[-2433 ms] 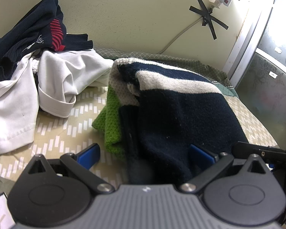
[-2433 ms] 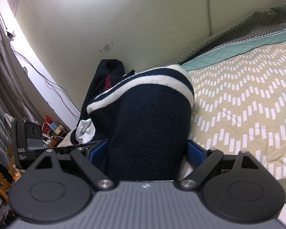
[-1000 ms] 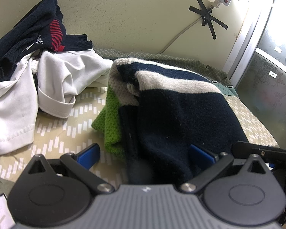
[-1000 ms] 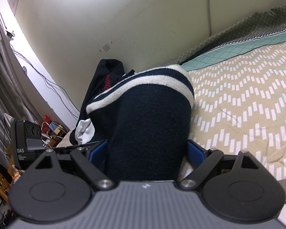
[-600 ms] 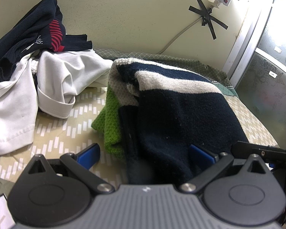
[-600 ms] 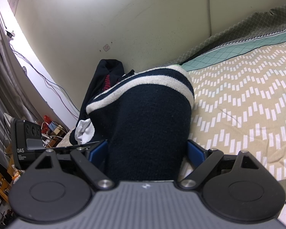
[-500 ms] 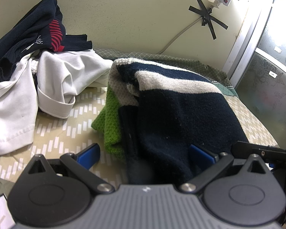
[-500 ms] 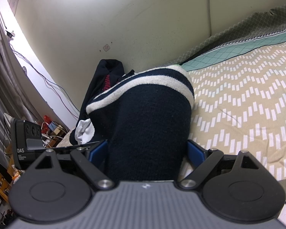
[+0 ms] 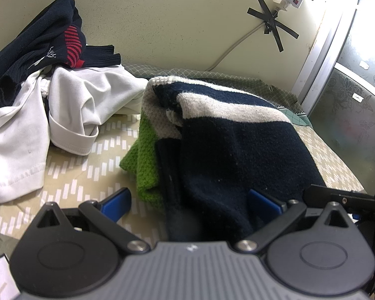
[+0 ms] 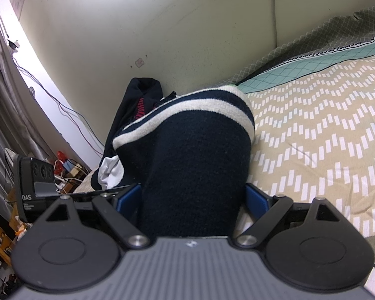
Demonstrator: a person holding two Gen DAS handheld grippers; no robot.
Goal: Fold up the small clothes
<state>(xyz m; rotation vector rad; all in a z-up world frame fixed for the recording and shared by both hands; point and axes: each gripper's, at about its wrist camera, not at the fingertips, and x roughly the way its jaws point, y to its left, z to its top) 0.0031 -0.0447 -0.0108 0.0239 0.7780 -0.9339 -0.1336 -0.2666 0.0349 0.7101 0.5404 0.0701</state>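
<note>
A folded navy knit sweater (image 9: pixel 237 145) with white stripes and a green part (image 9: pixel 145 155) lies on the bed. My left gripper (image 9: pixel 190 203) is open at its near end. Its left finger (image 9: pixel 116 203) stands free over the bedsheet and its right finger (image 9: pixel 263 203) rests against the knit. In the right wrist view the same sweater (image 10: pixel 197 165) fills the gap of my right gripper (image 10: pixel 192 198). The jaws stand wide apart, and the blue fingers (image 10: pixel 128 197) flank the bundle on both sides without visibly squeezing it.
A pile of white (image 9: pixel 70 107) and navy-and-red clothes (image 9: pixel 45 42) lies at the left against the wall. The patterned bedsheet (image 10: pixel 320 135) stretches to the right. A taped cable (image 9: pixel 270 25) and power strip hang on the wall. A window frame (image 9: pixel 320 57) stands at the right.
</note>
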